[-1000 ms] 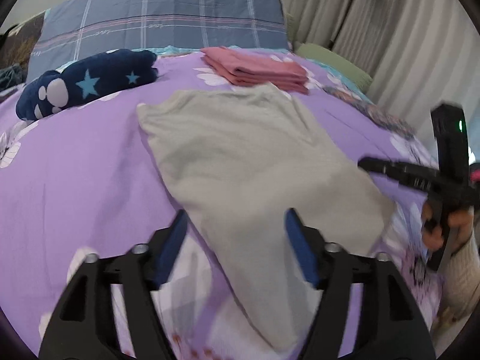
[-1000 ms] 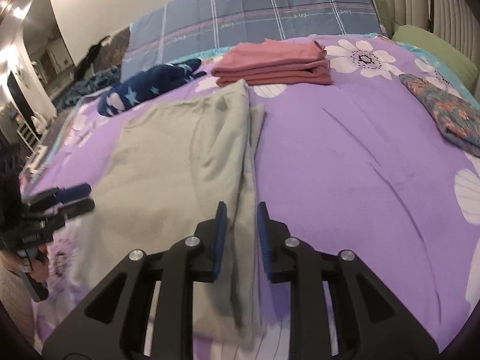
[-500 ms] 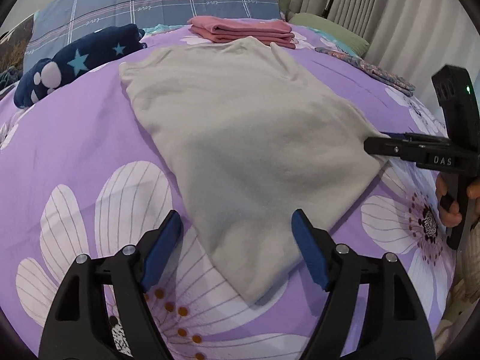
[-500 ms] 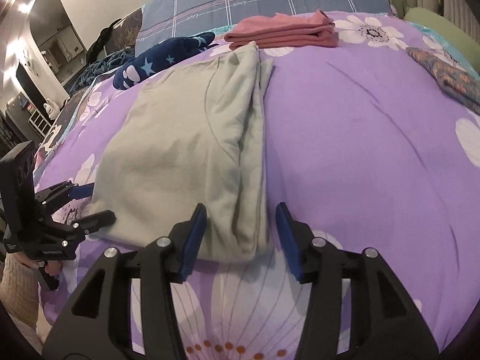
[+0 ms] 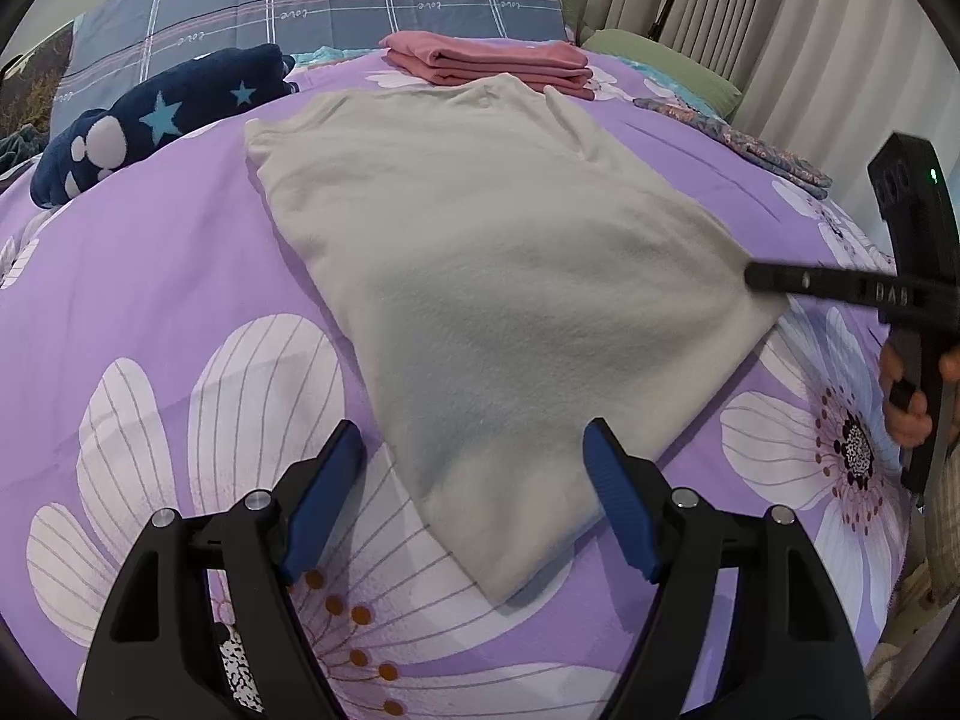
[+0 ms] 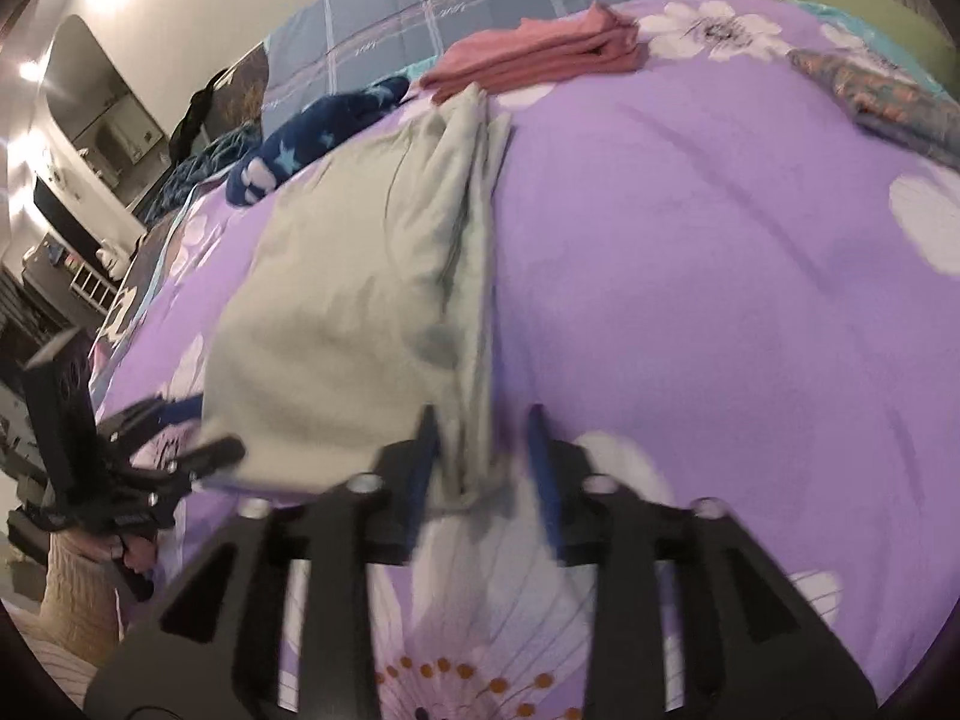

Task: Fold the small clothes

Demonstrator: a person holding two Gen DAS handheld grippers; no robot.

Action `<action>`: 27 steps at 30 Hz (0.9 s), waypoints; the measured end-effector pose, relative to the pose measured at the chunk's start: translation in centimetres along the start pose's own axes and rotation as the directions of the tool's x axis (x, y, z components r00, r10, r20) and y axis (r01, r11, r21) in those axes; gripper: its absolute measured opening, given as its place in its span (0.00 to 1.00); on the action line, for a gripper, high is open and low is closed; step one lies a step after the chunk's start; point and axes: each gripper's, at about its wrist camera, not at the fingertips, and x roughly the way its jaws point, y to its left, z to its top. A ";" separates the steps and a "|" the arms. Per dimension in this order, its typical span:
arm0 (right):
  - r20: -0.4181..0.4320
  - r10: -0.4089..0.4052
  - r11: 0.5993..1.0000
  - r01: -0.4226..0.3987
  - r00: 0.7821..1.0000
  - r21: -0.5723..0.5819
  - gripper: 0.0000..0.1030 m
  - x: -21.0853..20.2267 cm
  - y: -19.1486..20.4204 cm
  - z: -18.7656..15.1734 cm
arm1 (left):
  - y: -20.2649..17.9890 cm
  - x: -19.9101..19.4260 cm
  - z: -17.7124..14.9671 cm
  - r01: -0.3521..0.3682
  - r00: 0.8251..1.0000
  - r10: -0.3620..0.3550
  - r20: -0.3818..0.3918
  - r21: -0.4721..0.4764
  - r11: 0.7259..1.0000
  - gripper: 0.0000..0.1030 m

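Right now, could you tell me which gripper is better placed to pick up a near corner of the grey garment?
Probably the right gripper: its opening jaws already straddle the grey garment's layered near corner. The left gripper is open, short of its own corner.

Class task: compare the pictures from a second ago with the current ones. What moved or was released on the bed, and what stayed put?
The right gripper has spread its jaws, which are opening around the grey garment's near right corner; both grippers drew back towards its near edge. The left gripper stayed wide open over the near left corner. The garment, the pink folded stack and the navy star cloth did not shift.
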 end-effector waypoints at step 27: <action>-0.124 0.290 0.956 -0.293 0.949 -0.003 0.36 13.7 -0.5 14.4 | 8.6 7.8 12.3 0.121 0.993 -0.118 0.031 -0.177 0.977 0.59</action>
